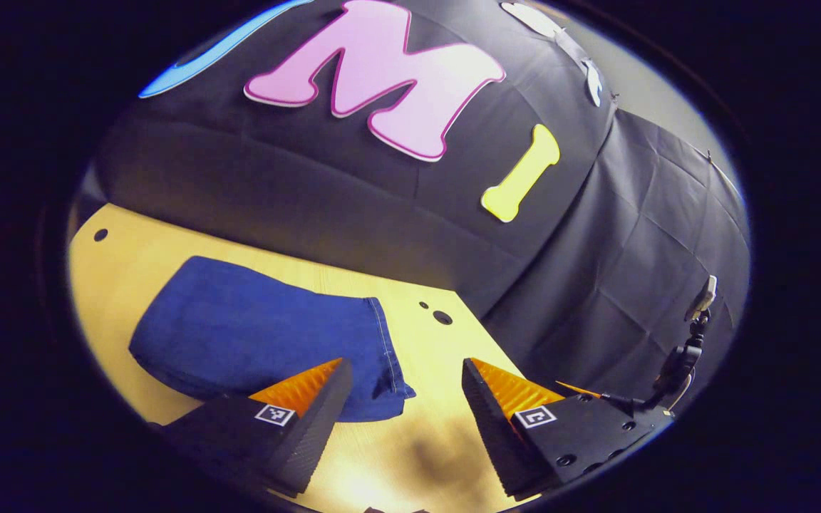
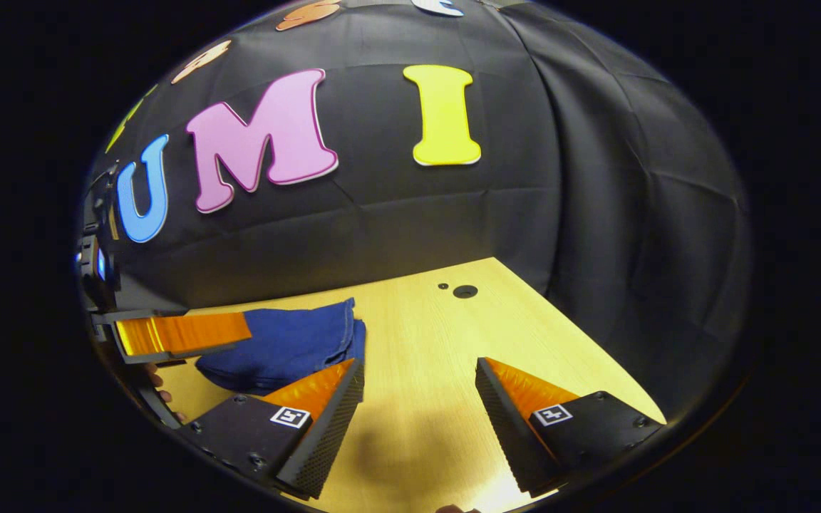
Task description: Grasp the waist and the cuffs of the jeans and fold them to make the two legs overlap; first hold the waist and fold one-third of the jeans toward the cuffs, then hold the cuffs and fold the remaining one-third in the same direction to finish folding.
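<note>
— Closest in, in the left gripper view, what do you see?

— The left gripper point(image 1: 403, 377), its two fingers spread wide with bare table point(image 1: 425, 442) between them. Nothing in its grasp, and a soft shadow lies on the wood below.

— And the jeans?

— The jeans point(image 1: 261, 335) lie folded into a compact blue bundle just ahead of that gripper's left finger, flat on the table. A stitched hem edge faces the gap between the fingers, and one corner of the cloth reaches down close beside the left fingertip. I can't tell whether it touches.

— The other side?

— In the right gripper view the right gripper point(image 2: 419, 370) is likewise wide open and holds nothing. The folded jeans point(image 2: 289, 345) sit ahead and off to its left, past its left finger. Farther left, the other gripper's finger point(image 2: 179, 335) hangs over the far end of the bundle, with a bit of a hand point(image 2: 161, 385) below it.

— Beyond that?

— Small round holes point(image 2: 465, 291) in the tabletop near its far edge, then the black cloth wall point(image 2: 596, 214). In the left gripper view, a small camera mount point(image 1: 688, 349) stands off to the right.
</note>
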Available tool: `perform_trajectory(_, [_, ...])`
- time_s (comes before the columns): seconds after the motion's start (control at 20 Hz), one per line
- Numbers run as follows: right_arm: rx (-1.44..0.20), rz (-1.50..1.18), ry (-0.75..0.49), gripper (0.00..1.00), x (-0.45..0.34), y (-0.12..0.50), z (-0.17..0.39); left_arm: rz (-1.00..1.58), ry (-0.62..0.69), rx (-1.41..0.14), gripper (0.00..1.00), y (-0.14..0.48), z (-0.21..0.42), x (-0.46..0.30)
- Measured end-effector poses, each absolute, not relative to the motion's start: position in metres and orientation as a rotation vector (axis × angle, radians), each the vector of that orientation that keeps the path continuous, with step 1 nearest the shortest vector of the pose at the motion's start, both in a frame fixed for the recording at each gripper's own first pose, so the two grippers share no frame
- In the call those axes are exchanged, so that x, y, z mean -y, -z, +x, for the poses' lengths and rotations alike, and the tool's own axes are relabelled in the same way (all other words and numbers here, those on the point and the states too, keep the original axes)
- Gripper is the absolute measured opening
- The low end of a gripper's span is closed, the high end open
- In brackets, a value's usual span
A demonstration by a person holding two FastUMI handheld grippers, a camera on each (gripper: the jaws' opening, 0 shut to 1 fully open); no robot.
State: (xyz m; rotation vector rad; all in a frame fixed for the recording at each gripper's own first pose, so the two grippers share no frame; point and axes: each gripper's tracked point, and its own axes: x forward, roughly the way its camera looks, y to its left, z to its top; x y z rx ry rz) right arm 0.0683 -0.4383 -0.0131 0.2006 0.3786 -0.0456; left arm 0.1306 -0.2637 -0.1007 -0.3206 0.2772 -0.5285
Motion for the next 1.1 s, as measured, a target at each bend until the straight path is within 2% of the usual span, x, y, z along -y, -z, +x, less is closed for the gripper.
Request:
perform_trajectory(0.35, [-0.208,0.159,-0.016,0.97,0.397,-0.118,0.015,-0.07,0.237,-0.002,0.96,-0.015,0.041,0.107])
perform_trajectory(0.65, [0.015,0.065,-0.039,0.97,0.371,-0.219,-0.041,-0.08,0.1,0.095,0.97,-0.048,-0.061,0.025])
perform_trajectory(0.8, [0.026,0.075,-0.057,0.96,0.354,-0.223,-0.076,-0.103,0.044,0.09,0.96,-0.036,-0.095,0.003])
perform_trajectory(1.1, [-0.111,0.053,-0.075,0.96,0.346,-0.182,-0.145,-0.128,-0.006,0.035,0.96,-0.004,-0.131,-0.02])
